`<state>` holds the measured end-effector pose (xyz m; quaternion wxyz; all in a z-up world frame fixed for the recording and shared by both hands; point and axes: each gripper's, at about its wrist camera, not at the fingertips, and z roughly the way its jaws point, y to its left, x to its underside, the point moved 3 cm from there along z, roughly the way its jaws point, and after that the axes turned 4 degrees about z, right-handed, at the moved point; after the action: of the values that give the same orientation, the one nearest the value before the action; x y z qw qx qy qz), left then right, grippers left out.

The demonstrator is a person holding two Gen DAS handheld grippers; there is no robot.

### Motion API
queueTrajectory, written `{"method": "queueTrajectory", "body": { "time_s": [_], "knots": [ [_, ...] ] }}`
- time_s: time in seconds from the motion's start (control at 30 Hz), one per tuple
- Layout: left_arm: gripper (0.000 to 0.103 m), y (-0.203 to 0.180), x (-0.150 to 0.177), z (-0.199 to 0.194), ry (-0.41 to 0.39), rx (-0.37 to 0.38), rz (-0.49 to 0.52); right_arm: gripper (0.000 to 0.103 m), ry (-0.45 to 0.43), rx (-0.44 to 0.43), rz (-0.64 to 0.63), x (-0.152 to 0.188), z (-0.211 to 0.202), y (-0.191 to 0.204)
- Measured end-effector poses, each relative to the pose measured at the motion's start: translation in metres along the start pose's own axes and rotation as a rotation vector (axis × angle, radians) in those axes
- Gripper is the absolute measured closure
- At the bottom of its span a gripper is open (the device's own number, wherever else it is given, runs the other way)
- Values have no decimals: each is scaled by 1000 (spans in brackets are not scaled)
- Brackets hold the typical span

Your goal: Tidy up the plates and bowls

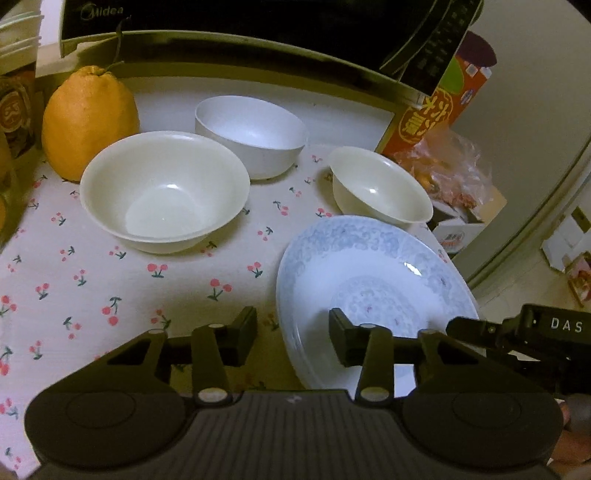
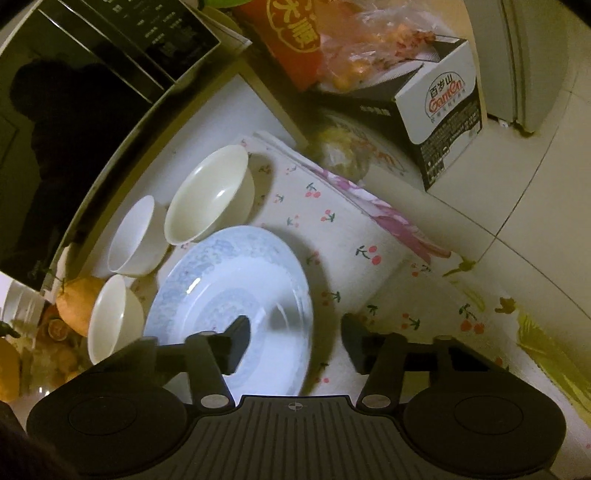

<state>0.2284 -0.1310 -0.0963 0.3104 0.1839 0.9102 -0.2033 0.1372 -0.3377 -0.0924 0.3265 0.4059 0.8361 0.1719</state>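
A blue-patterned plate (image 1: 373, 273) lies at the right of the cherry-print tablecloth (image 1: 110, 295); it looks like two stacked plates. My left gripper (image 1: 292, 334) is open, its jaws either side of the plate's near-left rim. A large cream bowl (image 1: 164, 190), a white bowl (image 1: 253, 134) and a small cream bowl (image 1: 380, 184) stand behind. In the right wrist view my right gripper (image 2: 295, 341) is open, astride the plate's (image 2: 229, 288) right rim, one finger over the plate. The bowls show there too: small cream (image 2: 210, 194), white (image 2: 131, 236), large cream (image 2: 110, 317).
A big yellow citrus fruit (image 1: 88, 118) stands at the left. A black Midea microwave (image 1: 229, 33) lines the back. A red box (image 1: 432, 110) and a plastic bag (image 1: 454, 170) sit at the right. A cardboard box (image 2: 439, 110) stands off the table edge (image 2: 388, 218).
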Motion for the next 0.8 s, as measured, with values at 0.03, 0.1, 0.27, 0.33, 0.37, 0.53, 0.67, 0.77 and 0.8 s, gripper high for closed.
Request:
{"method": "queueTrajectory", "body": {
  "time_s": [0.03, 0.1, 0.27, 0.33, 0.37, 0.53, 0.67, 0.77, 0.8],
  "knots": [
    [68, 1, 0, 1, -6, 5, -4, 65, 2, -6, -9, 0, 1, 1],
    [75, 3, -1, 2, -10, 16, -19, 70, 13, -15, -16, 0, 4, 1],
    [88, 7, -2, 4, -9, 29, -37, 76, 13, -17, -31, 1, 8, 3],
    [91, 7, -1, 3, -15, 28, -33, 81, 6, -9, -36, 0, 8, 2],
    [91, 8, 0, 3, -16, 32, -37, 83, 4, -5, -39, 0, 8, 2],
    [92, 11, 2, -1, -19, 38, -48, 87, 9, -5, -45, -1, 6, 1],
    [93, 10, 2, -5, -22, 34, -46, 87, 12, -18, -29, -2, 2, 2],
    [93, 11, 3, -10, -30, 33, -51, 87, 6, -36, -39, -2, -3, 5],
    [93, 11, 3, -12, -32, 33, -56, 87, 6, -41, -45, -2, -5, 7]
  ]
}}
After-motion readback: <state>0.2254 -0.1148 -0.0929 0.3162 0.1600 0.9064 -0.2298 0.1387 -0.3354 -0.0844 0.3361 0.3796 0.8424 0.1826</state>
